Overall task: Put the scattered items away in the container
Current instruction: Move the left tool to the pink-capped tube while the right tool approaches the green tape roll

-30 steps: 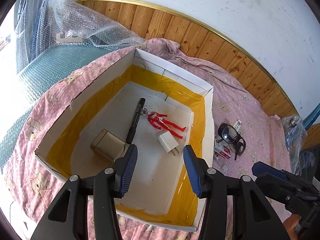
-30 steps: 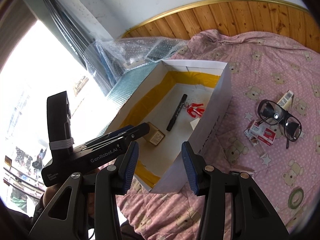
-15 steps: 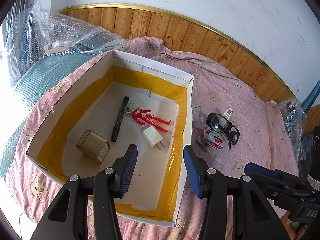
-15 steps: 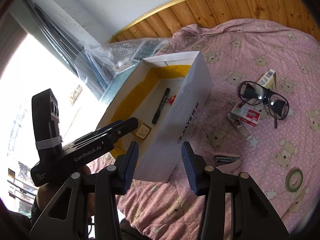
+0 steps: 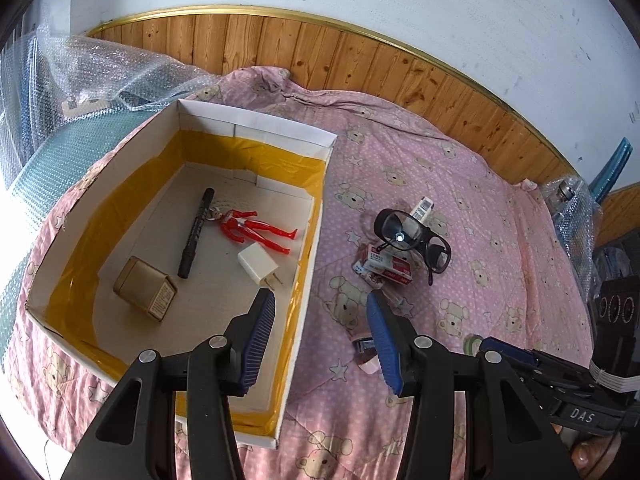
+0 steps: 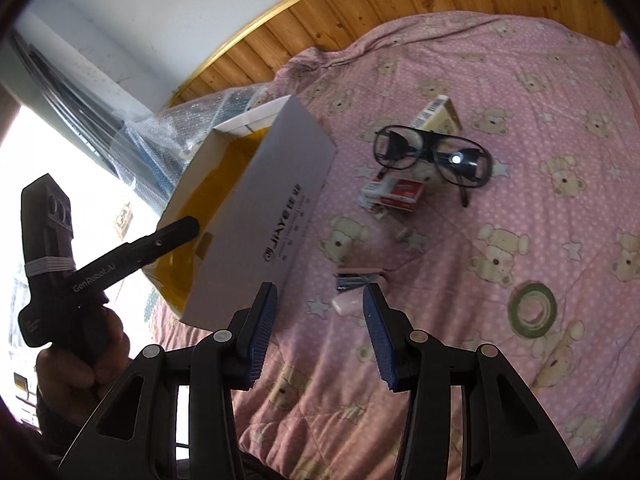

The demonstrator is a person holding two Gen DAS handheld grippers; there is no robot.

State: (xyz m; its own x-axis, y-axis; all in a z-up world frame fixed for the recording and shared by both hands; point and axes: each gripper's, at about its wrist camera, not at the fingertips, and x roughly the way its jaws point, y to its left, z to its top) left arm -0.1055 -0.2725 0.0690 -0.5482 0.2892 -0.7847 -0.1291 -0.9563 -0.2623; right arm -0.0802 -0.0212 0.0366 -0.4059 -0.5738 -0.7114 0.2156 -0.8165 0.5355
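marker (image 5: 196,238) | left view only | tape roll (image 6: 532,311) | right view clearer

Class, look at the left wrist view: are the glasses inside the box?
No, the glasses lie on the pink quilt outside the box.

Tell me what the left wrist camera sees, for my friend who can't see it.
The open left claw hovers over a white box holding a red toy figure, marker, charger and tin. Glasses lie outside on the pink blanket.
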